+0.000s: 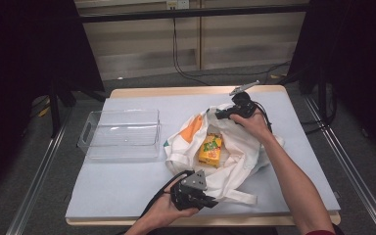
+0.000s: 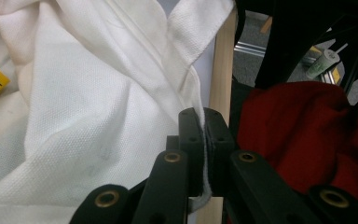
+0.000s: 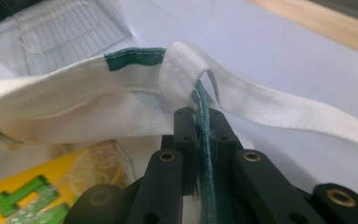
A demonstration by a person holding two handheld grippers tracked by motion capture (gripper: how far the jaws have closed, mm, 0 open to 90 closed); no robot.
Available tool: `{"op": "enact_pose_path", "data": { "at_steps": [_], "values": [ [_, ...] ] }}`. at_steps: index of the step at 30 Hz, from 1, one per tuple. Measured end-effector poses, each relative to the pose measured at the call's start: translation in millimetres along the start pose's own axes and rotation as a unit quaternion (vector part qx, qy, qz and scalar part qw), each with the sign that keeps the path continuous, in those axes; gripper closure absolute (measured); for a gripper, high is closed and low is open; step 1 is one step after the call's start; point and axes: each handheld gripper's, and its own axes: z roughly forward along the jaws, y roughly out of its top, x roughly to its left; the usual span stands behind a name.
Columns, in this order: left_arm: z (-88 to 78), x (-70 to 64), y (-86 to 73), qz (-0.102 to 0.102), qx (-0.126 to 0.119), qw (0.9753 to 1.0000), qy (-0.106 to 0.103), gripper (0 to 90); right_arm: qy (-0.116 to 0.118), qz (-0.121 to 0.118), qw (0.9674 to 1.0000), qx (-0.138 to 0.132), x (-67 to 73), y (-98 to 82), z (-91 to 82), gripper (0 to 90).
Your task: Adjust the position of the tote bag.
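Both grippers are holding the white tote bag open on the bench. The left gripper is clamping its jaws on the near white edge of the cloth; the right gripper is pinching the green-trimmed rim just beside the handle strap. The yellow carton is lying inside the bag, between the two grips, below the right jaws. The thin cloth could slip from either pinch if the hands pull apart too hard, letting the mouth collapse over the carton. The clear tray is sitting well apart.
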Motion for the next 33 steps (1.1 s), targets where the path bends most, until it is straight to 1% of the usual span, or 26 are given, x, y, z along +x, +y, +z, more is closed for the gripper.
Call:
{"op": "enact_pose_path", "data": {
  "at_steps": [3,4,5,6,7,8,10,11,12,13,14,15,16,17,18,20,21,23,24,25,26,29,30,31,32,33],
  "values": [
    [0.7,-0.6,0.0,-0.002,-0.003,1.0000,-0.004,88.1,-0.005,0.012,0.9999,0.003,-6.6,-4.3,7.1,84.6],
    [1.2,-0.4,-0.1,0.001,-0.001,1.0000,-0.005,88.1,-0.006,0.015,0.9999,0.000,-8.2,-4.3,8.3,84.6],
    [0.8,-0.5,0.7,0.006,0.009,0.9999,-0.003,88.1,-0.009,0.018,0.9998,0.002,-9.0,-3.7,9.9,84.6],
    [3.0,-1.4,-0.3,-0.001,-0.003,1.0000,-0.005,88.1,-0.014,0.015,0.9998,0.006,-9.5,-2.5,11.4,84.7],
    [3.2,-1.3,-0.1,0.001,-0.001,1.0000,-0.007,88.2,-0.018,0.013,0.9997,0.009,-10.7,-0.9,12.9,84.7],
    [3.2,-1.9,0.4,0.005,0.010,0.9999,-0.002,88.2,-0.020,0.013,0.9997,0.011,-11.5,0.8,14.1,84.8],
    [5.6,-2.9,-0.7,0.003,0.005,1.0000,-0.003,88.2,-0.029,0.008,0.9994,0.019,-12.6,5.1,17.6,84.8],
    [5.2,-3.0,-0.6,0.004,0.009,0.9999,-0.003,88.3,-0.031,0.004,0.9993,0.023,-13.3,6.3,19.4,84.9],
    [5.0,-3.0,-0.6,0.003,0.012,0.9999,-0.003,88.3,-0.036,0.006,0.9990,0.025,-13.5,6.9,20.9,84.9],
    [5.0,-2.6,-0.9,0.005,0.014,0.9999,-0.002,88.3,-0.035,0.007,0.9990,0.028,-15.2,6.4,22.8,84.9],
    [6.4,-2.0,-2.1,0.004,0.007,1.0000,-0.006,88.3,-0.032,0.012,0.9990,0.028,-16.7,5.0,24.6,84.8],
    [6.8,-1.8,-2.7,0.003,0.009,0.9999,-0.007,88.3,-0.032,0.017,0.9990,0.028,-18.2,3.0,26.4,84.9],
    [7.6,-2.7,-3.4,-0.001,0.010,1.0000,0.000,88.3,-0.031,0.019,0.9989,0.031,-19.6,0.6,28.6,84.8],
    [8.4,-1.4,-3.7,0.008,0.016,0.9998,-0.001,88.3,-0.035,0.017,0.9988,0.032,-20.3,-1.0,29.9,84.9],
    [9.3,-1.6,-4.3,0.003,0.015,0.9999,-0.002,88.2,-0.036,0.022,0.9985,0.034,-20.3,-3.2,32.0,84.9],
    [11.9,-1.2,-5.3,0.001,0.013,0.9999,0.000,88.2,-0.043,0.022,0.9981,0.038,-19.5,-5.9,34.2,85.0],
    [11.7,-0.1,-5.1,0.003,0.023,0.9997,-0.001,88.2,-0.044,0.022,0.9980,0.039,-19.8,-7.2,35.6,85.0],
    [15.9,0.2,-7.3,0.002,0.027,0.9996,0.002,88.1,-0.054,0.021,0.9967,0.056,-19.0,-11.1,40.5,85.8],
    [18.8,-0.9,-8.0,0.004,0.050,0.9987,0.005,88.2,-0.057,0.026,0.9963,0.059,-19.3,-13.2,42.5,86.0],
    [25.2,-2.5,-11.2,0.006,0.048,0.9987,0.016,88.1,-0.059,0.033,0.9963,0.053,-20.1,-16.0,43.8,86.1],
    [28.1,-2.8,-12.9,0.010,0.047,0.9986,0.020,88.1,-0.060,0.031,0.9964,0.052,-19.6,-16.1,43.9,86.1],
    [25.0,1.4,-13.7,0.002,0.041,0.9991,0.009,88.2,-0.080,0.015,0.9948,0.061,-14.2,-14.4,44.9,86.2],
    [23.5,2.2,-13.7,0.001,0.051,0.9986,0.012,88.1,-0.076,0.014,0.9953,0.058,-14.3,-14.9,44.9,86.2],
    [23.0,2.8,-13.8,0.006,0.058,0.9982,0.013,88.0,-0.076,0.013,0.9955,0.055,-14.6,-15.2,44.9,86.0],
    [25.0,2.2,-15.3,-0.002,0.034,0.9993,0.013,87.9,-0.073,0.013,0.9957,0.055,-15.1,-15.3,44.6,85.9],
    [23.8,2.7,-14.7,-0.006,0.030,0.9995,0.011,87.5,-0.071,0.014,0.9959,0.054,-15.3,-15.0,43.8,85.1]
  ]
}}
